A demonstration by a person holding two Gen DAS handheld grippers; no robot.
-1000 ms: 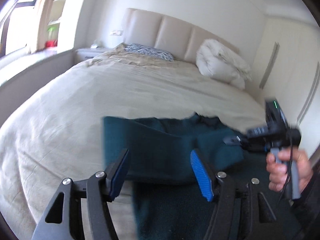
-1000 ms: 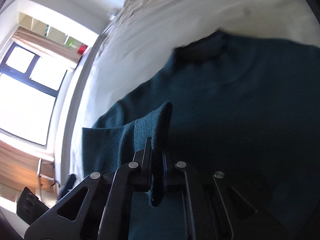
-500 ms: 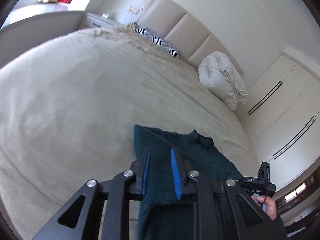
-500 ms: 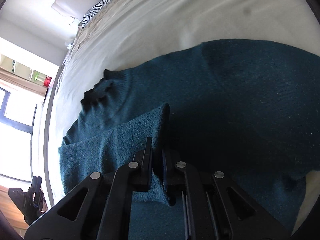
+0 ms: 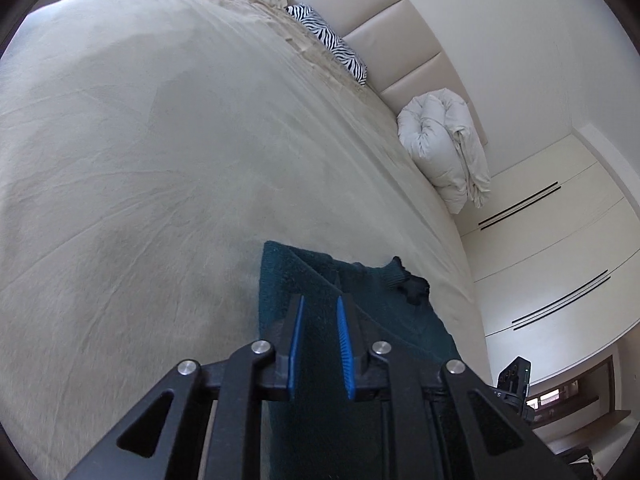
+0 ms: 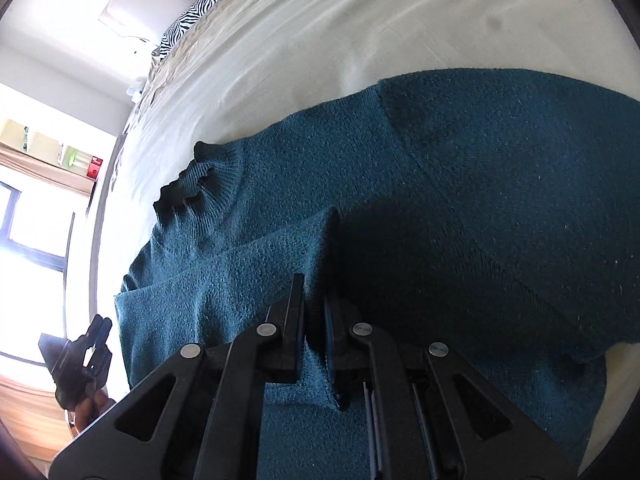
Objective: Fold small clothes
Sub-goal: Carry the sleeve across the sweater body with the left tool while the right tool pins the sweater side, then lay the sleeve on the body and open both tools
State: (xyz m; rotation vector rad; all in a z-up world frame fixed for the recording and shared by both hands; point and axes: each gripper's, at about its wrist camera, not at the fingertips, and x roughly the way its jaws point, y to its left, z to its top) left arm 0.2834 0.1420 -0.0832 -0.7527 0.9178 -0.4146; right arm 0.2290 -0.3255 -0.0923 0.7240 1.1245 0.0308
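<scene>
A dark teal knitted sweater [image 6: 480,180] lies spread on the beige bed [image 5: 160,160], its ribbed collar [image 6: 192,188] toward the headboard. My right gripper [image 6: 314,288] is shut on a raised fold of the sweater and holds it above the body. My left gripper [image 5: 320,300] is at the sweater's [image 5: 312,276] left edge. Its jaws are closing, and teal fabric fills the gap between the blue pads [image 5: 295,344]. Each view catches the other gripper at its edge: the right one [image 5: 514,380] and the left one [image 6: 80,360] in a hand.
A zebra-striped pillow [image 5: 332,44] and a rolled white duvet [image 5: 444,152] lie against the padded headboard [image 5: 392,20]. White wardrobe doors [image 5: 560,260] stand on the right of the bed. A bright window [image 6: 24,240] lies beyond the bed's other side.
The left gripper's jaws went from wide apart to nearly together with the sweater's edge between them, and it rolled and dropped lower. The right gripper carried its fold sideways across the sweater.
</scene>
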